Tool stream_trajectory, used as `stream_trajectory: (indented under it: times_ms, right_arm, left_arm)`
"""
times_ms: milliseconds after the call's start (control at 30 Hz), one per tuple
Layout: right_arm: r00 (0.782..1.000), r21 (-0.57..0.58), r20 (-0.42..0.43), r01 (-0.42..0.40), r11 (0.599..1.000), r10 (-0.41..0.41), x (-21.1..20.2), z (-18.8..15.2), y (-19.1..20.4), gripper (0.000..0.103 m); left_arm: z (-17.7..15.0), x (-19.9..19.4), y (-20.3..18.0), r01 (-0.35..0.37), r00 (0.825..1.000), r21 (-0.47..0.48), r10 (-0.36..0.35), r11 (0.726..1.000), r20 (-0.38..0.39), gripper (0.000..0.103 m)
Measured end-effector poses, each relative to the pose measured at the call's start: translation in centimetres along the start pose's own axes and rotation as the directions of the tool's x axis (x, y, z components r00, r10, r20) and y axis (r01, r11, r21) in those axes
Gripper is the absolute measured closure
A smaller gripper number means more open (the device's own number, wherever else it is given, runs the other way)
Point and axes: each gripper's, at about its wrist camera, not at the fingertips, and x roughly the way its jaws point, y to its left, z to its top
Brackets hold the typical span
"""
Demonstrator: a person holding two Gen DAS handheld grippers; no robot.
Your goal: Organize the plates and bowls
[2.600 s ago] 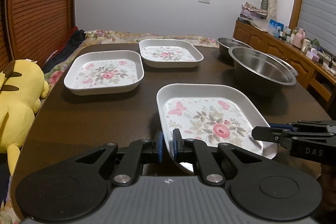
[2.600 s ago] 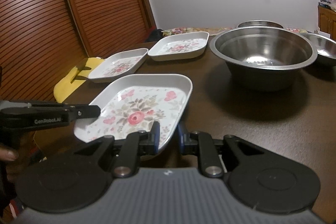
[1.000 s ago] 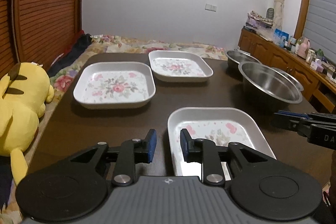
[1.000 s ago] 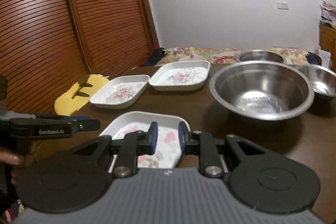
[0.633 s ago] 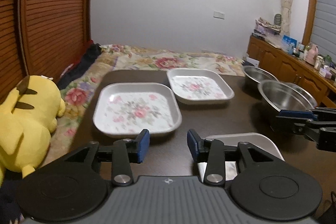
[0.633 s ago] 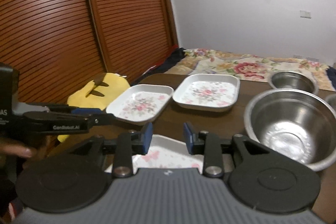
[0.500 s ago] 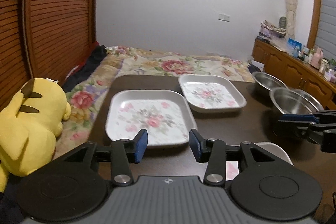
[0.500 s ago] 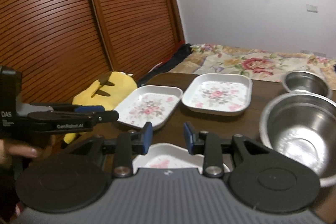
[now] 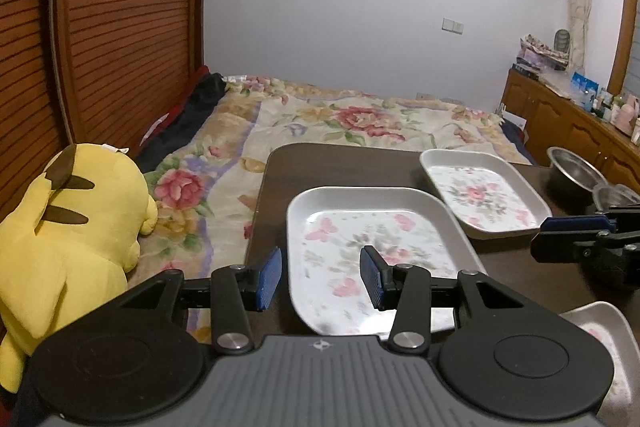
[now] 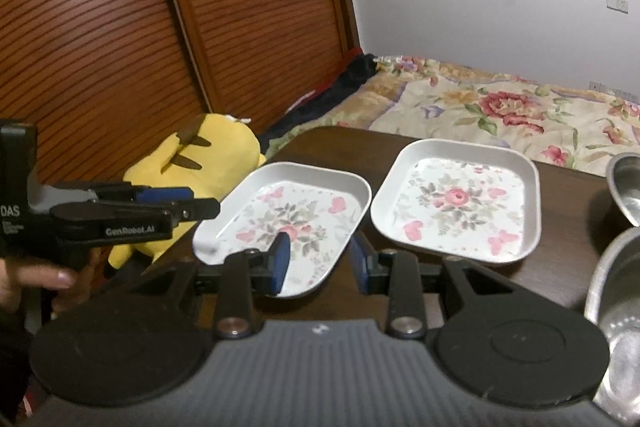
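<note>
Three white square plates with pink flower prints lie on the dark table point(image 9: 340, 163). My left gripper point(image 9: 320, 277) is open and hovers over the near edge of the left plate point(image 9: 360, 239), holding nothing. My right gripper point(image 10: 320, 259) is open too, above the same left plate point(image 10: 296, 215). The far plate point(image 10: 456, 203) lies just right of it. A third plate point(image 9: 600, 331) shows at the bottom right of the left wrist view. Each gripper shows in the other's view: the right gripper point(image 9: 538, 239) and the left gripper point(image 10: 200, 203).
Steel bowls point(image 9: 572, 167) stand at the table's right side, with a large steel bowl point(image 10: 616, 291) close to my right gripper. A yellow plush toy point(image 9: 68, 227) lies left of the table. A bed with a floral quilt point(image 9: 360, 123) lies beyond the table's far edge.
Both grippers let go of the near plate, opened wide and moved forward and left over the left plate. The near plate now lies on the table behind them.
</note>
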Motion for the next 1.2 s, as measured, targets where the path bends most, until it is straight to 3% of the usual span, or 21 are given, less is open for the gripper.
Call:
stream_trajectory:
  times_ms: [800, 1200]
  right_arm:
    - [0.989, -0.021, -0.137, 0.060, 0.998, -0.062, 5.6, 0.4, 1.1, 0.069]
    - [0.985, -0.007, -0.164, 0.054, 0.999, -0.054, 5.8, 0.3, 0.5, 0.083]
  left_arm:
    - [-0.3, 3.5, 3.1, 0.123, 0.991, -0.024, -0.124, 0.992, -0.055, 0.080]
    - [-0.8, 3.8, 3.0, 0.131, 0.989, -0.029, -0.133, 0.991, -0.061, 0.085]
